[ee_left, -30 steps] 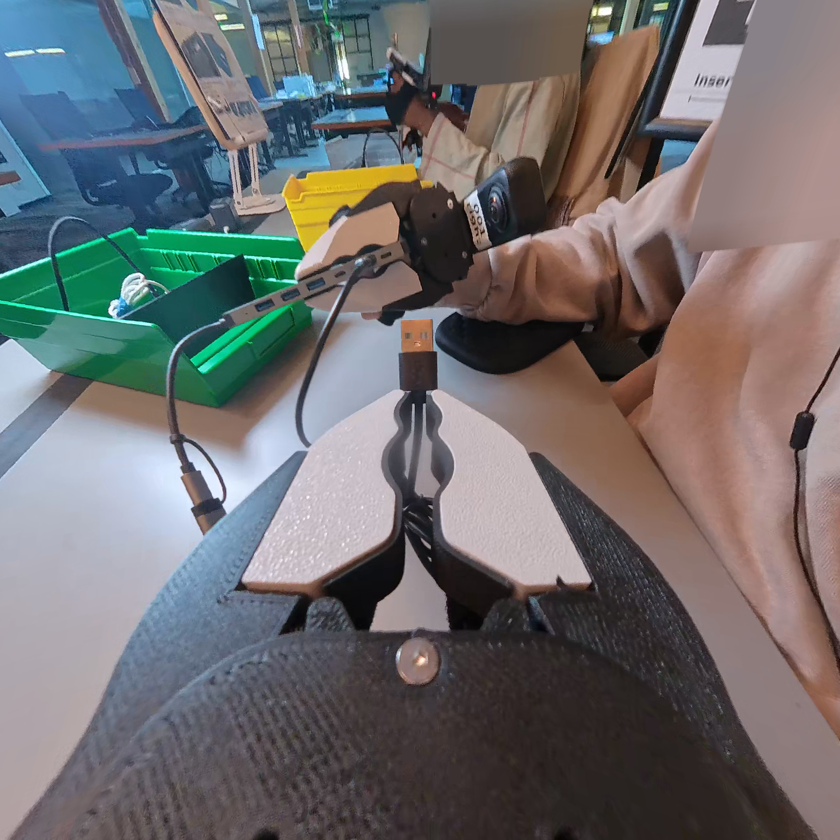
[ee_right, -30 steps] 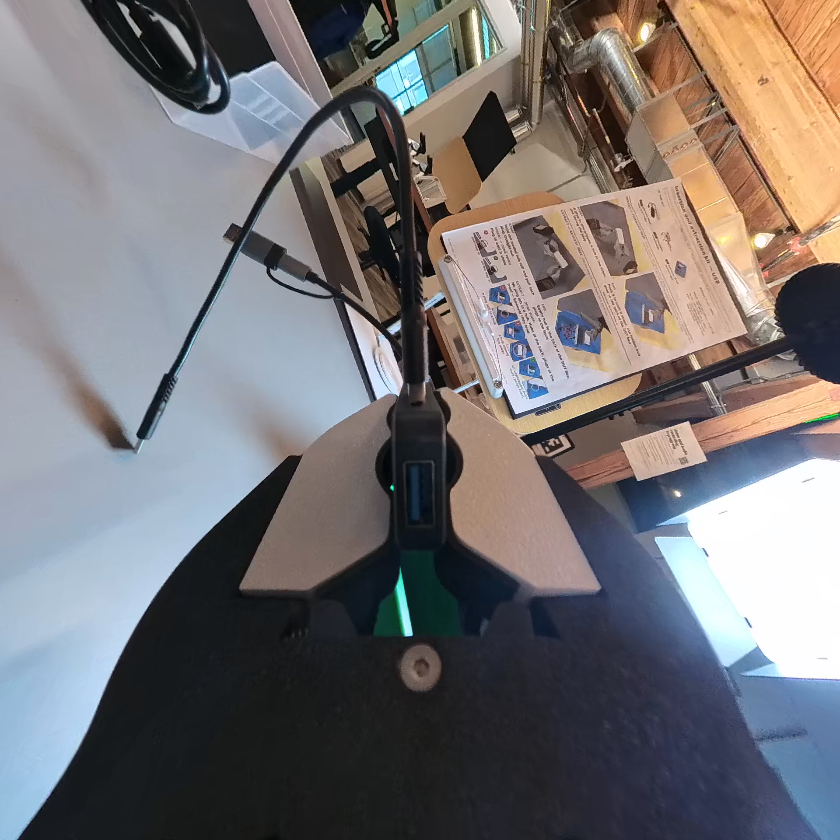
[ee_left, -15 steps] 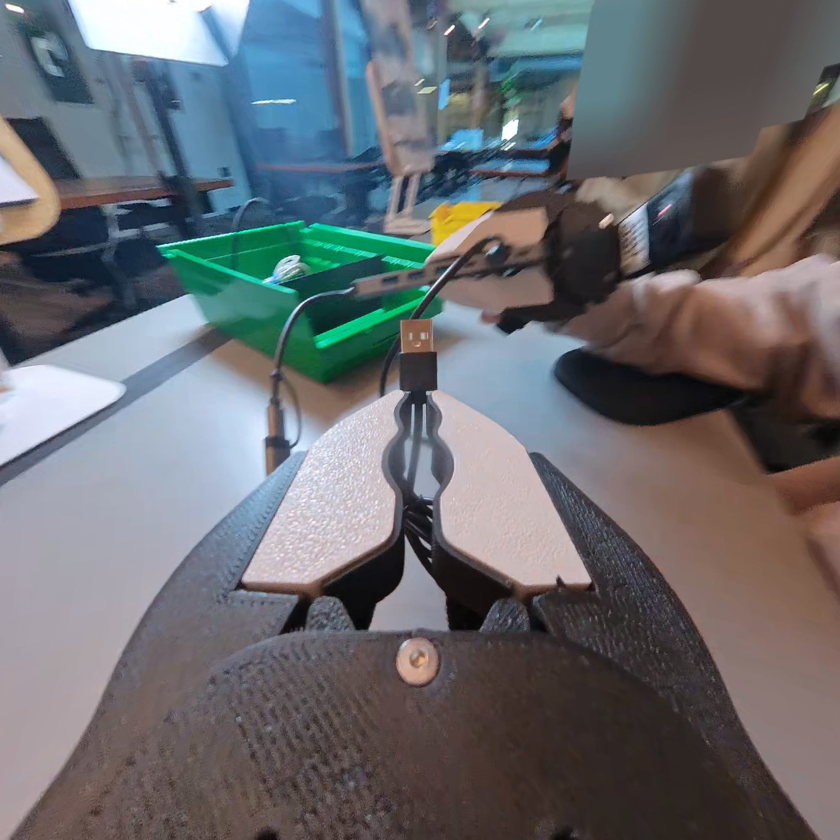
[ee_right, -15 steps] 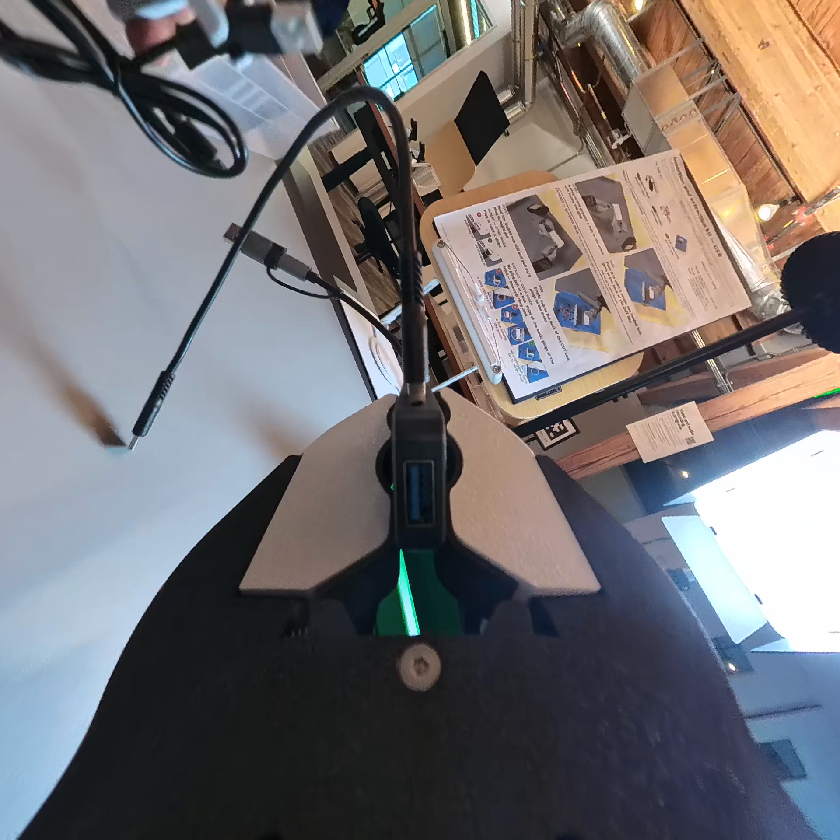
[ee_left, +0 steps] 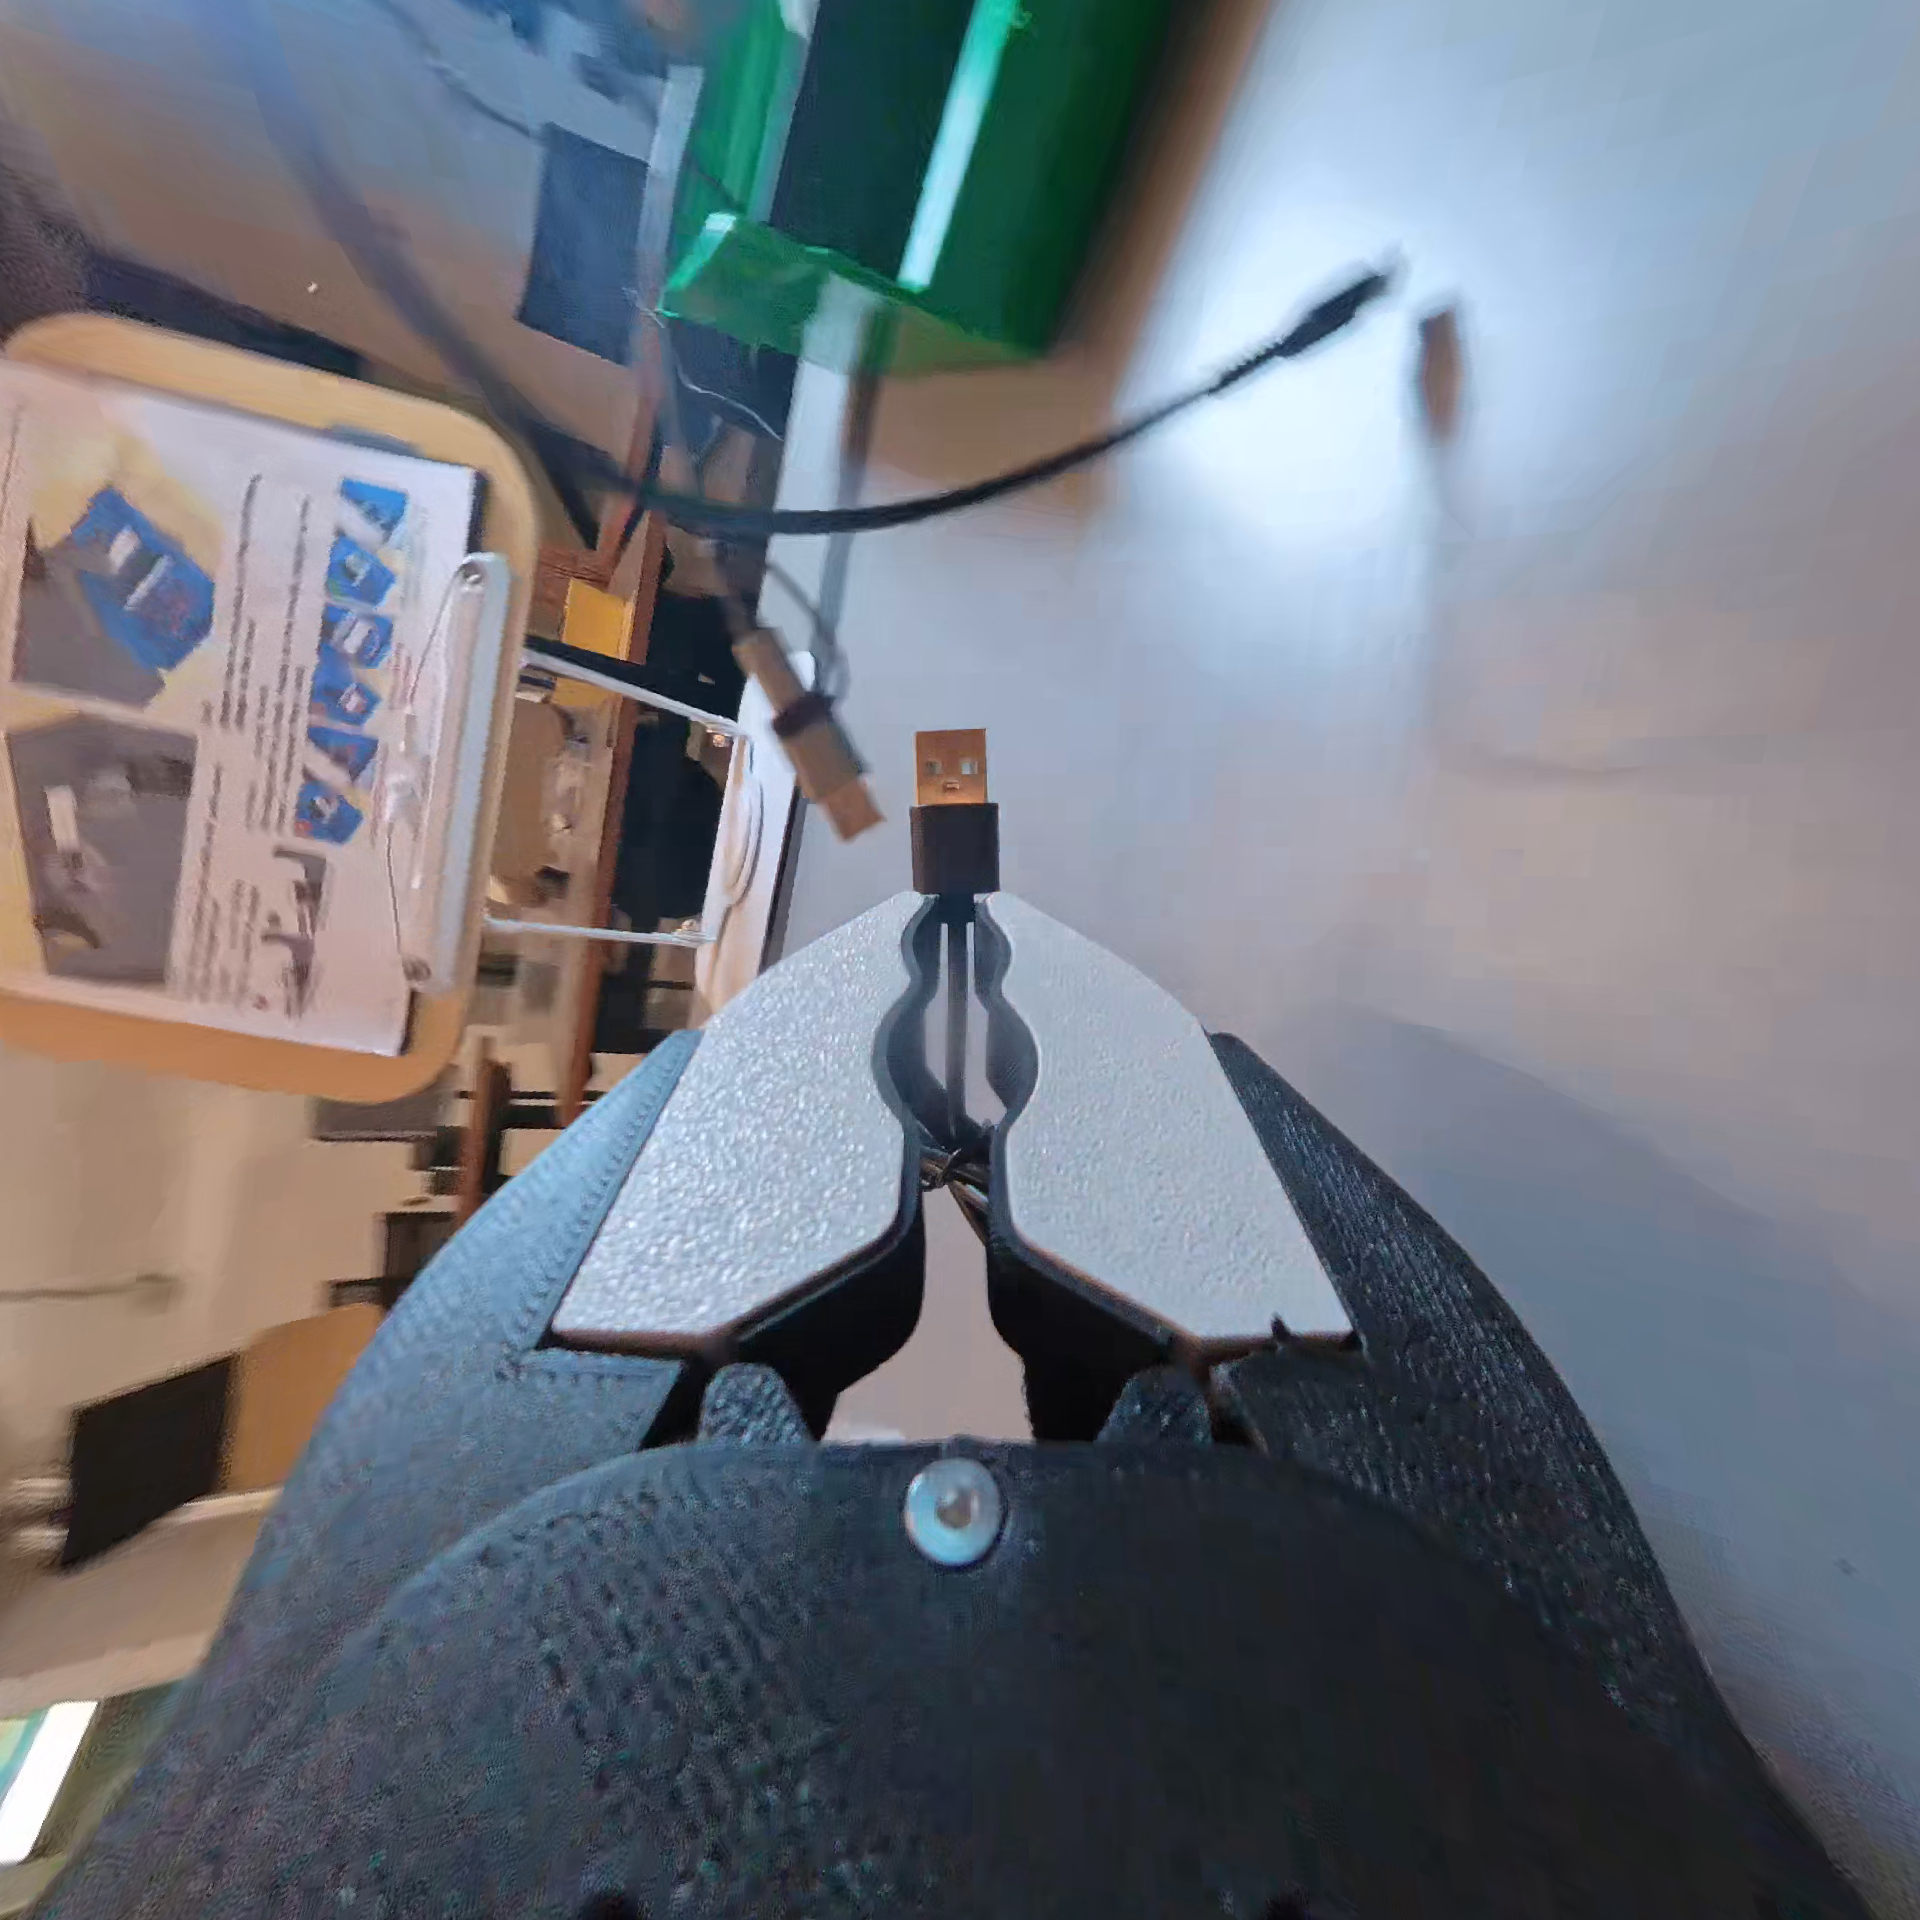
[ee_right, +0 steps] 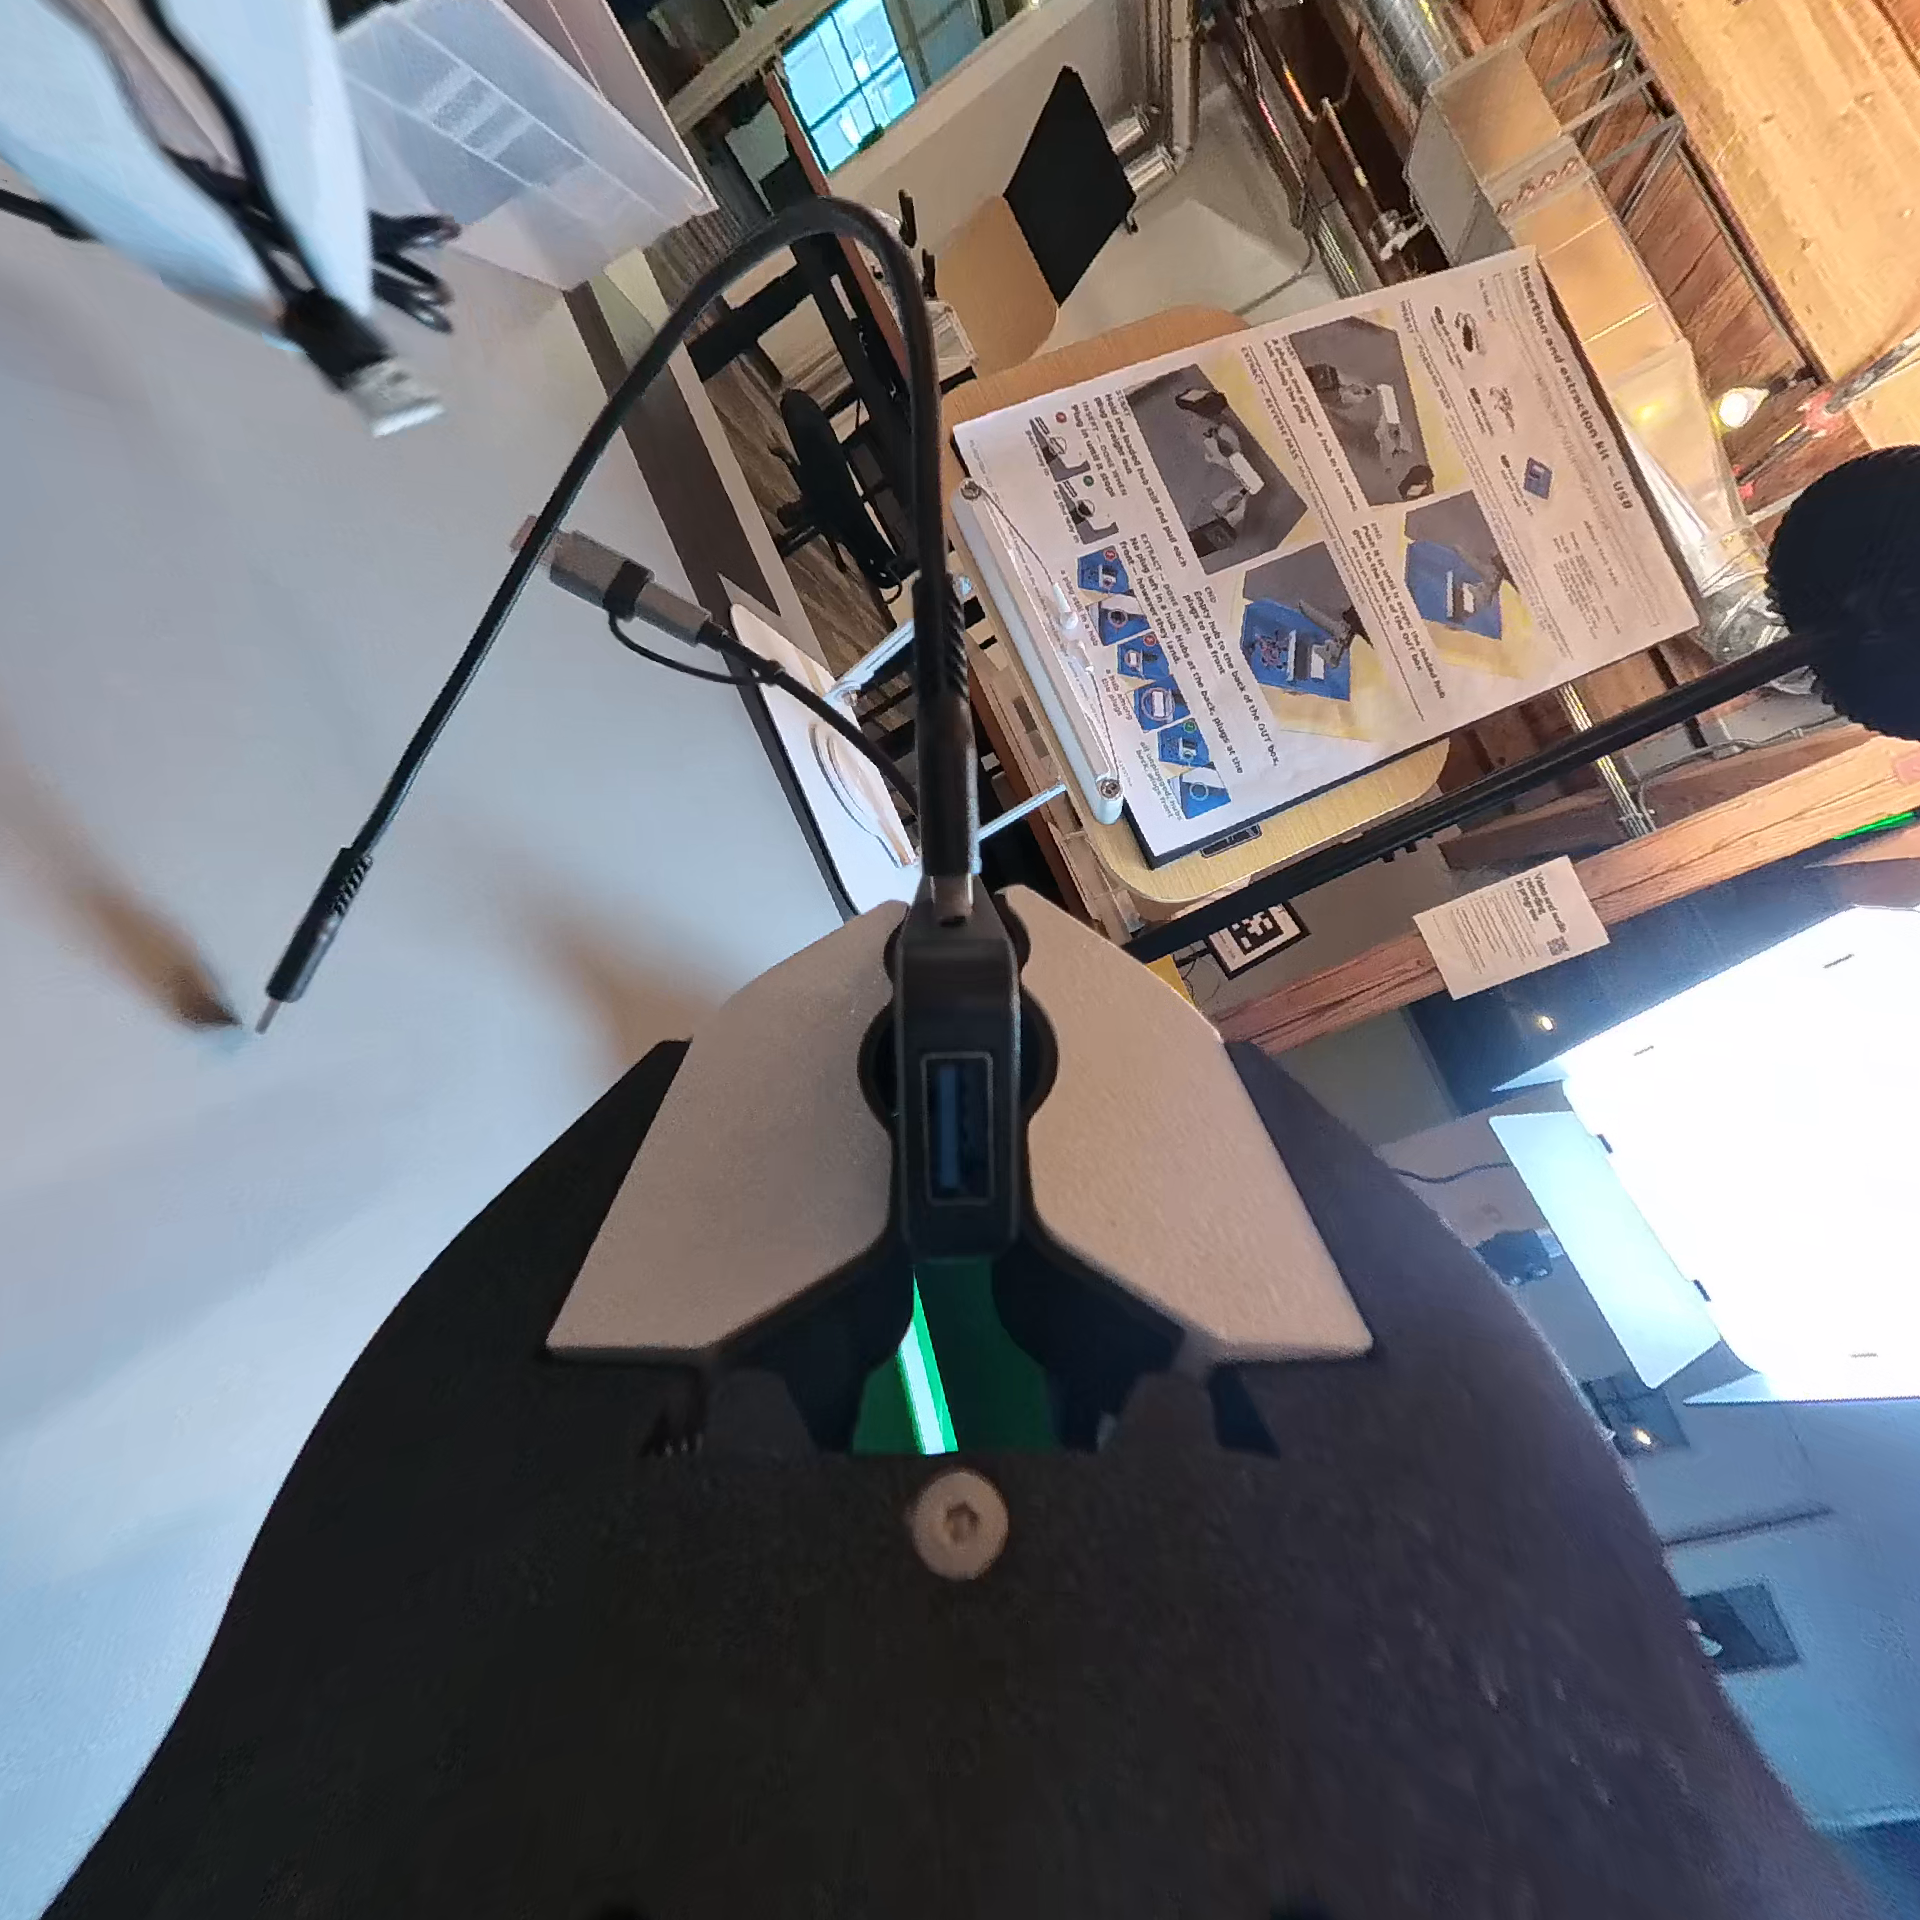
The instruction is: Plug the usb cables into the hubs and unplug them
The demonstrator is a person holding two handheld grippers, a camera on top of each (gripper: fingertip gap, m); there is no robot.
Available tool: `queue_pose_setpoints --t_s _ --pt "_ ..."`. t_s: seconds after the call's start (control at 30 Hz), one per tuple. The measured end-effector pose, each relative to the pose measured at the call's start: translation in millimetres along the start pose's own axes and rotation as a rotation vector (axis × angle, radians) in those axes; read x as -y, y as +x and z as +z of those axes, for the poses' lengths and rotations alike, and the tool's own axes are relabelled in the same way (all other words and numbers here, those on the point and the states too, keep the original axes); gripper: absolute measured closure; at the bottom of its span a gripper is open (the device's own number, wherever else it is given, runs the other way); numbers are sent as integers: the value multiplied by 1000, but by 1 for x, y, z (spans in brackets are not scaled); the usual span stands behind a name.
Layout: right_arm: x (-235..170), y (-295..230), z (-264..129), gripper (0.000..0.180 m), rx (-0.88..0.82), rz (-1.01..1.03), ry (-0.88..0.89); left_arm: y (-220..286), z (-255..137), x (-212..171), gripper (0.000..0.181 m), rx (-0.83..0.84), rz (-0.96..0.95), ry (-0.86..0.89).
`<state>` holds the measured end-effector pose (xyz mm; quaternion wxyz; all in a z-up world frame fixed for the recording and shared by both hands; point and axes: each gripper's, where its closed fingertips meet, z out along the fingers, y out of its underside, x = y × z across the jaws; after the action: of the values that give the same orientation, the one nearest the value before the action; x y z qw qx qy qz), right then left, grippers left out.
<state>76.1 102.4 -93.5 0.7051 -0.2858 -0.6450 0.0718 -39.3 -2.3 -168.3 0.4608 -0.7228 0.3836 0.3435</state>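
Observation:
My left gripper (ee_left: 954, 912) is shut on a black USB cable; its USB-A plug (ee_left: 951, 795) sticks out past the fingertips. My right gripper (ee_right: 956, 920) is shut on a dark USB hub (ee_right: 956, 1049), with a blue port (ee_right: 956, 1143) facing the camera. The hub's own cable (ee_right: 940, 665) arches up and over, down to a loose USB-C tip (ee_right: 312, 935) above the table. A grey adapter (ee_right: 613, 592) hangs on it, and it also shows in the left wrist view (ee_left: 821, 769). The left gripper's plug (ee_right: 390, 390) shows at the upper left of the right wrist view, apart from the hub.
The pale table (ee_left: 1507, 779) lies under both grippers. A green bin (ee_left: 883, 208) stands at its far side. A clear plastic bin (ee_right: 520, 135) and an instruction board on a stand (ee_right: 1330, 561) are beyond the table. A black microphone (ee_right: 1849, 582) is at the right.
My left gripper has rolled onto its side and swung toward the right gripper; its plug now shows in the right wrist view. The right gripper holds the hub almost still.

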Motion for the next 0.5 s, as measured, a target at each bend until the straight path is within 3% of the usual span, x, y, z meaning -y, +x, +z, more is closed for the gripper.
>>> queue_pose_setpoints --t_s 0.03,0.13,0.2,0.3,0.43,0.5 --pt "-1 1 0 167 -2 4 -3 11 0 0 174 -17 75 -33" --pt "-5 4 -1 167 -7 12 -12 55 -9 11 160 -232 79 -47" --pt "-7 6 -2 167 -13 17 -18 74 -23 20 141 -446 -109 -34" --pt "-8 9 -2 168 -16 37 -18 68 -46 34 134 -717 -466 39" --pt "-9 11 -1 168 -18 58 -19 31 -19 -12 133 -723 -695 -79" --pt "-10 12 -1 167 -20 60 -25 30 -7 -21 131 -812 -815 -132"
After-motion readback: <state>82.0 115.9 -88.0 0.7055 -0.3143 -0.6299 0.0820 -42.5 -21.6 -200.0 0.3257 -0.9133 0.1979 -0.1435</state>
